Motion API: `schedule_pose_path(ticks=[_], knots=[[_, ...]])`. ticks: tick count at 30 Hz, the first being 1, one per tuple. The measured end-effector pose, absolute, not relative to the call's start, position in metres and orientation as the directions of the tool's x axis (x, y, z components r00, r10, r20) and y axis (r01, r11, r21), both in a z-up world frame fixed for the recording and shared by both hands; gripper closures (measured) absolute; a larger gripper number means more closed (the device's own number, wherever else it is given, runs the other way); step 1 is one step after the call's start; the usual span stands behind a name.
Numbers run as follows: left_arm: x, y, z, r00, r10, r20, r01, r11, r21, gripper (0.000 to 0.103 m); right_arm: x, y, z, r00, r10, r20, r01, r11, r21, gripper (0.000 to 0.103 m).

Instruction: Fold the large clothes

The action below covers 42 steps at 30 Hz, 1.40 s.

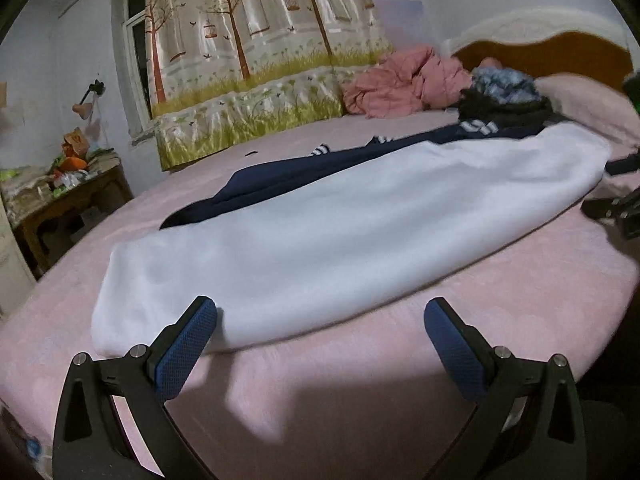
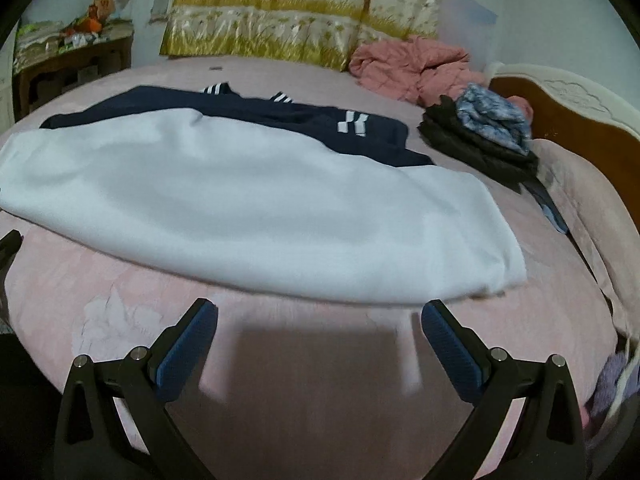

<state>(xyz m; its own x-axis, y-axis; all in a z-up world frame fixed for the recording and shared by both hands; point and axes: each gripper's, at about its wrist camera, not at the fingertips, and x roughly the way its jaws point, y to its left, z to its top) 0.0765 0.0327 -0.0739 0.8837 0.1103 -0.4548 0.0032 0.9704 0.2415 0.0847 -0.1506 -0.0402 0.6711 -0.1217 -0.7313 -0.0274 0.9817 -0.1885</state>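
Observation:
A large white and navy garment (image 1: 340, 224) lies flat on the pink bed, its white part nearest me and its navy part with white stripes (image 1: 478, 127) behind. The same garment (image 2: 240, 200) fills the middle of the right wrist view. My left gripper (image 1: 320, 312) stands open just short of the white hem's left end, with nothing between its fingers. My right gripper (image 2: 319, 314) is open too, hovering over bare sheet in front of the hem's right end. The right gripper's dark frame (image 1: 616, 204) shows at the far right of the left wrist view.
A pink quilt (image 1: 404, 80) and a pile of dark and blue-patterned clothes (image 2: 484, 132) sit near the wooden headboard (image 2: 568, 120). A printed curtain (image 1: 256, 60) hangs behind the bed. A cluttered wooden side table (image 1: 68, 192) stands at the left. The bed edge (image 2: 120, 360) is just below me.

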Motion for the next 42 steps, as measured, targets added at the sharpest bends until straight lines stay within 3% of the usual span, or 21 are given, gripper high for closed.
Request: schedule_pose_path(ticks=[6,12,21,26,34,37,39,41,42], knots=[[0.113,0.037,-0.068,0.856,0.185,-0.483,-0.049,0.958,0.281,0.0,0.112,-0.144,-0.038,0.659,-0.19,-0.728,-0.036,0.959,-0.282,0.0],[0.122,0.052,-0.068,0.819,0.144,-0.556,-0.039,0.98,0.196,0.0,0.13,-0.146,-0.043,0.673,-0.203,-0.711,0.016,0.965,-0.261,0.0],[0.105,0.056,-0.069,0.824,0.211,-0.526,-0.072,0.959,0.273,0.0,0.134,-0.155,-0.042,0.685,-0.219,-0.695,0.036,0.963,-0.268,0.0],[0.134,0.063,-0.061,0.797,0.191,-0.573,-0.059,0.969,0.24,0.0,0.143,-0.149,-0.041,0.689,-0.264,-0.675,0.038,0.943,-0.331,0.0],[0.173,0.059,-0.059,0.755,0.198,-0.625,-0.018,0.959,0.282,0.0,0.144,-0.143,-0.05,0.717,-0.348,-0.604,0.137,0.92,-0.367,0.0],[0.176,0.058,-0.059,0.76,0.199,-0.619,-0.003,0.953,0.302,0.0,0.145,-0.147,-0.048,0.714,-0.332,-0.616,0.137,0.93,-0.342,0.0],[0.173,0.061,-0.061,0.773,0.176,-0.609,0.005,0.959,0.283,0.005,0.145,-0.149,-0.048,0.718,-0.317,-0.619,0.128,0.935,-0.331,0.005],[0.167,0.063,-0.061,0.789,0.137,-0.598,0.028,0.966,0.258,0.014,0.141,-0.146,-0.048,0.737,-0.293,-0.609,0.102,0.939,-0.328,0.028],[0.164,0.063,-0.061,0.797,0.134,-0.589,0.031,0.965,0.26,0.02,0.138,-0.144,-0.049,0.751,-0.284,-0.596,0.087,0.938,-0.337,0.033]])
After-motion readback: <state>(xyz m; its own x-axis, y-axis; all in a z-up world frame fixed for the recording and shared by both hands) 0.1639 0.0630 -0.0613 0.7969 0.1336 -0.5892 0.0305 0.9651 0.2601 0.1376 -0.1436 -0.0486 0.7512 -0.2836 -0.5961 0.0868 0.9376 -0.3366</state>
